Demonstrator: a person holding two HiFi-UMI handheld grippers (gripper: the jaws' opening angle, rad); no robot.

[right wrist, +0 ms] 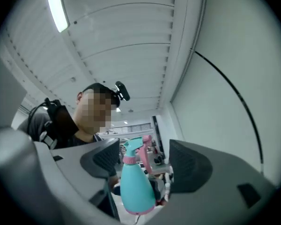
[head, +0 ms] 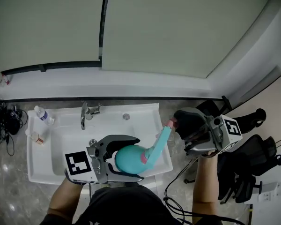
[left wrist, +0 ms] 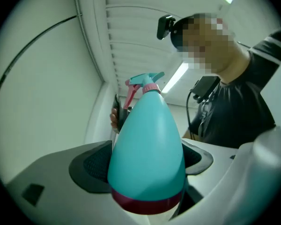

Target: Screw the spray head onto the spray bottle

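Left gripper (head: 138, 159) clamps the spray bottle (head: 130, 157), its spray head (head: 169, 124) slanting toward the wide-open right gripper (head: 179, 125).

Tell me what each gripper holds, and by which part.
The left gripper holds the spray bottle by its wide lower body. The right gripper holds nothing; its jaws stand apart.

Left gripper (left wrist: 145, 162) clamping the teal spray bottle (left wrist: 147, 135)

Both dark pads are pressing against the bottle's wide lower body, and its maroon-banded base is pointing toward the camera. The spray head (left wrist: 147, 81), teal with a pink collar and trigger, is sitting on the neck. A person (left wrist: 239, 111) in a dark top is standing beyond it, wearing a head camera (left wrist: 165, 26) under a slatted ceiling.
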